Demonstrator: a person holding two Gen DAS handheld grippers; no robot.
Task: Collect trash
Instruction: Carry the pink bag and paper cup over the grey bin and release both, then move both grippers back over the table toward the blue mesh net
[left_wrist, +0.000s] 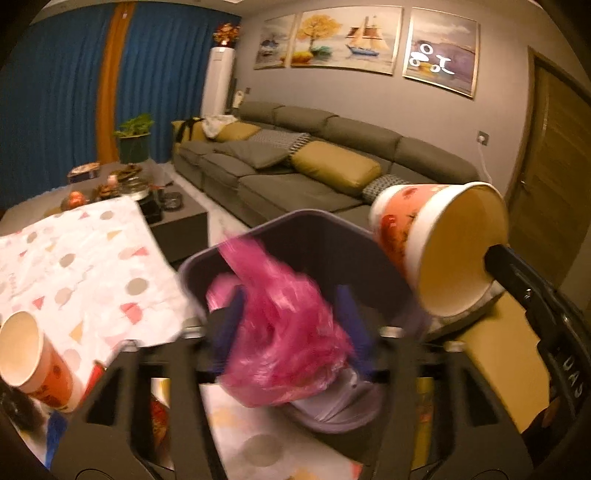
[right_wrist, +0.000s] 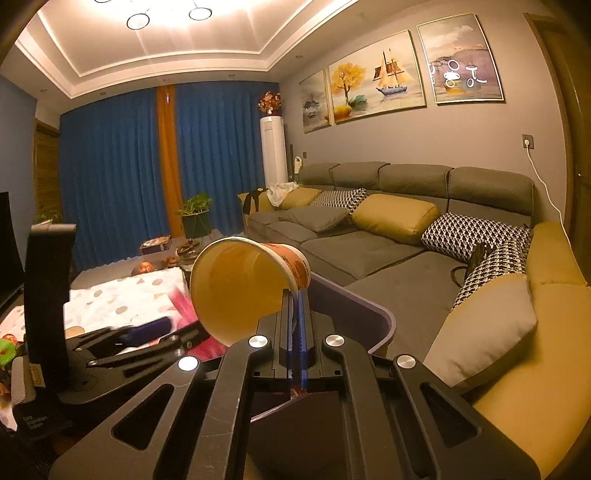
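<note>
A crumpled pink plastic bag (left_wrist: 284, 325) sits between the blue pads of my left gripper (left_wrist: 291, 328), over the open grey trash bin (left_wrist: 306, 229); the jaws stand apart and the frame is blurred, so grip is unclear. My right gripper (right_wrist: 295, 317) is shut on the rim of a tipped orange-and-white paper cup (right_wrist: 236, 284), held above the bin's rim (right_wrist: 369, 306). The same cup (left_wrist: 439, 251) shows at right in the left wrist view. The left gripper (right_wrist: 147, 332) shows at lower left in the right wrist view.
A table with a patterned white cloth (left_wrist: 81, 266) holds another paper cup (left_wrist: 33, 362) at the left. A grey sofa (right_wrist: 388, 251) with yellow and checked cushions runs along the right. A dark coffee table (left_wrist: 173, 218) with clutter stands behind.
</note>
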